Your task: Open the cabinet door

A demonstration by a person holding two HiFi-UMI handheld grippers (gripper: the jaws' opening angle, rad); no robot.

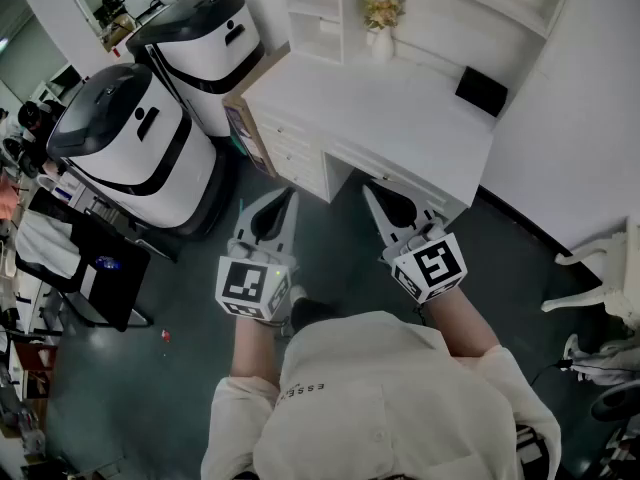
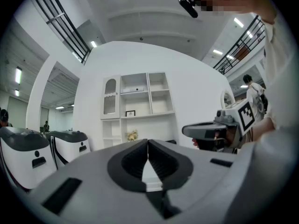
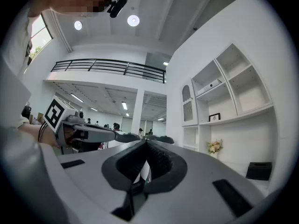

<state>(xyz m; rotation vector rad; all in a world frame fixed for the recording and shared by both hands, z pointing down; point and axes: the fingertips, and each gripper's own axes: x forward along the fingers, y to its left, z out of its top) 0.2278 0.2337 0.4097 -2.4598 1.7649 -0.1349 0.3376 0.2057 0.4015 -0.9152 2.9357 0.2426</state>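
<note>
A white desk unit (image 1: 400, 118) stands ahead of me, with drawers down its front left (image 1: 290, 153) and open shelves above. An arched door (image 2: 110, 96) sits at the top left of the shelves (image 2: 140, 101). My left gripper (image 1: 292, 195) and right gripper (image 1: 366, 189) are held side by side over the dark floor, both pointing at the desk and short of it. Each has its jaws together with nothing between them, as the left gripper view (image 2: 148, 142) and the right gripper view (image 3: 145, 142) show. The right gripper (image 2: 187, 130) shows beside the left one.
Two big white-and-black machines (image 1: 130, 138) (image 1: 205, 43) stand at the left, close to the desk's end. On the desktop are a vase of flowers (image 1: 382, 28) and a black box (image 1: 481, 90). A white chair (image 1: 610, 268) is at the right.
</note>
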